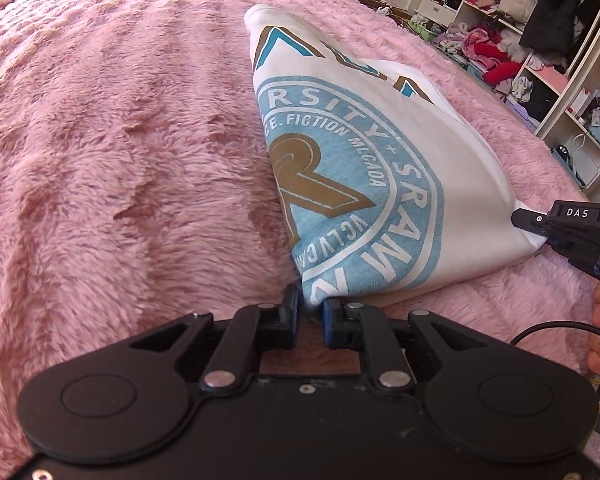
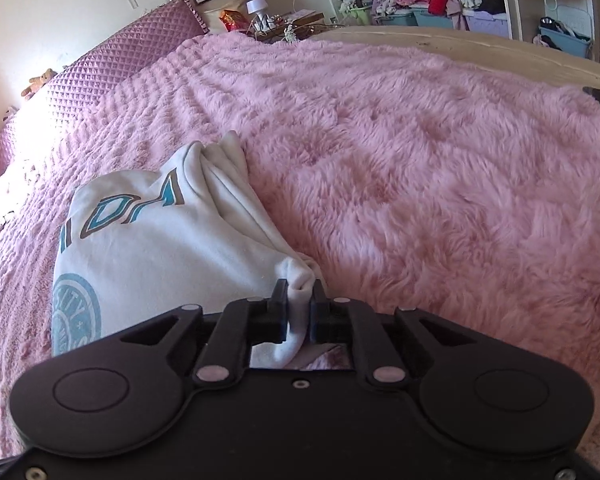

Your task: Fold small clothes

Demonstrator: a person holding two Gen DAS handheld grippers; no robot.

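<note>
A white T-shirt [image 1: 440,152] with a light-blue round print and brown lettering is stretched above a fluffy pink blanket [image 1: 120,140]. My left gripper [image 1: 311,305] is shut on one near corner of the shirt. My right gripper [image 1: 540,229] enters the left wrist view from the right, shut on the other near corner. In the right wrist view the right gripper [image 2: 300,292] pinches a bunched white fold of the shirt [image 2: 148,240], which trails away to the left over the blanket [image 2: 420,160].
The pink blanket covers a bed with a purple quilted headboard [image 2: 112,60] and a nightstand with a small lamp [image 2: 257,7]. Open shelves full of clothes [image 1: 520,32] and storage bins [image 2: 564,40] stand beyond the bed's wooden edge [image 2: 460,46].
</note>
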